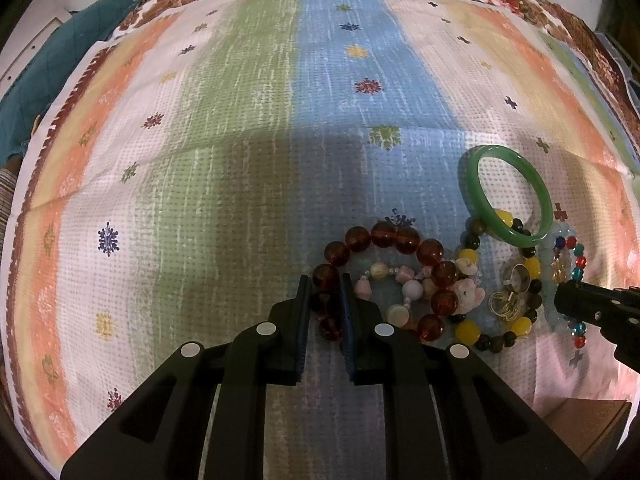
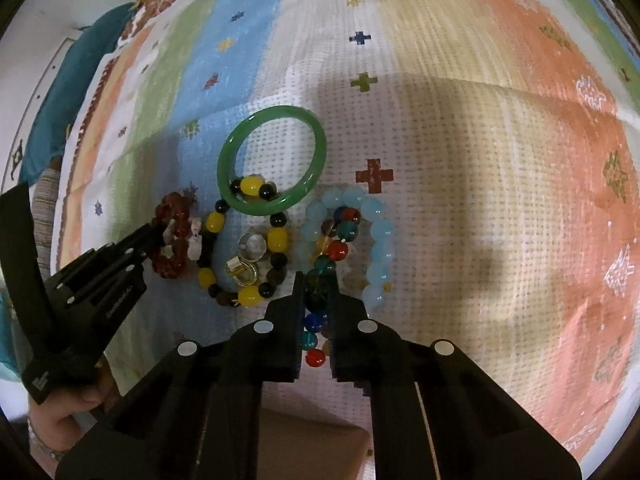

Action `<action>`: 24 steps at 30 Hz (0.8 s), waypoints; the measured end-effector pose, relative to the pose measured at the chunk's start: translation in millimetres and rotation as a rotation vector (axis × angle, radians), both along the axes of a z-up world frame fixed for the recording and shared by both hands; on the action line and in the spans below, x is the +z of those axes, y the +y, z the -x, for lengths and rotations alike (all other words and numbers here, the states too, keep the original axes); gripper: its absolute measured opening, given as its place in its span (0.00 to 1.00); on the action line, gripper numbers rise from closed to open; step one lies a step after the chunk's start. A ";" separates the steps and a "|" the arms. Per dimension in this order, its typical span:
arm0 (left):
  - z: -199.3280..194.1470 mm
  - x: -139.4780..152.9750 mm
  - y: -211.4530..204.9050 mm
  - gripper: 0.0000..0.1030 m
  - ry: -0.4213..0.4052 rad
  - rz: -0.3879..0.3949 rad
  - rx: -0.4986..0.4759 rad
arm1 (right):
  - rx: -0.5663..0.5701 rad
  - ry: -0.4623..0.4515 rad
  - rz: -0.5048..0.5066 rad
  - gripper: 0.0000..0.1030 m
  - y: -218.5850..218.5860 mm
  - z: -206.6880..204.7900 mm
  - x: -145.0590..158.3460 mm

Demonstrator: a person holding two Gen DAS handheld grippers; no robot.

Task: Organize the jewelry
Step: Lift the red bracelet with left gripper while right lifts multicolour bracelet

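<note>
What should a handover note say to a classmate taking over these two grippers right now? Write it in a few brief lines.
Left gripper: shut on the dark red bead bracelet.
Right gripper: shut on the multicoloured bead bracelet.
All jewelry lies clustered on the striped cloth: green bangle overlapping the yellow-and-black bracelet, rings inside it, pale blue bracelet alongside.
Done: nothing separated yet.
Left: pull pieces apart and arrange.

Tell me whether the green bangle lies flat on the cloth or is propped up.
Propped up. The green bangle has its near edge resting on the yellow and black bead bracelet, whose beads show inside the ring.
</note>
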State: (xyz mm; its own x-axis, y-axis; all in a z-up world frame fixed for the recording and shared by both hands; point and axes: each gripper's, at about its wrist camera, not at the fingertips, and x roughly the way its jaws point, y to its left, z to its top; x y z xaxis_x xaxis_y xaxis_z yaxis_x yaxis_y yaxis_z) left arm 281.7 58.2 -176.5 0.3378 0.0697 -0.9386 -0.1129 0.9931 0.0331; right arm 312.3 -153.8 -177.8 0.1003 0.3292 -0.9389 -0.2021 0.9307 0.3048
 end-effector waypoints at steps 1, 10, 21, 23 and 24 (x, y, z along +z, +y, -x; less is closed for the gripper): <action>-0.2 0.1 0.2 0.13 0.000 0.000 -0.001 | -0.001 0.000 -0.001 0.10 -0.5 -0.3 0.1; 0.7 0.0 1.1 0.13 0.003 -0.001 -0.002 | -0.003 -0.015 0.000 0.10 -3.4 0.5 6.1; 7.5 7.9 8.2 0.13 0.007 0.022 0.023 | 0.010 -0.065 0.019 0.10 -7.4 6.6 19.6; 10.1 11.1 9.3 0.13 0.005 0.030 0.027 | 0.012 -0.073 0.023 0.10 -7.6 8.5 22.4; 11.6 13.4 9.5 0.13 0.002 0.032 0.028 | 0.012 -0.078 0.025 0.10 -7.2 10.8 23.6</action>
State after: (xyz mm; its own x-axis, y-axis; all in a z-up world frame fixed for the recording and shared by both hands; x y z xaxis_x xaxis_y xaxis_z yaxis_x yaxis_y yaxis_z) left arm 270.0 67.7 -163.1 0.3343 0.0488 -0.9412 -0.1407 0.9900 0.0014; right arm 301.4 -161.0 -154.3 0.1695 0.3074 -0.9364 -0.2354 0.9352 0.2645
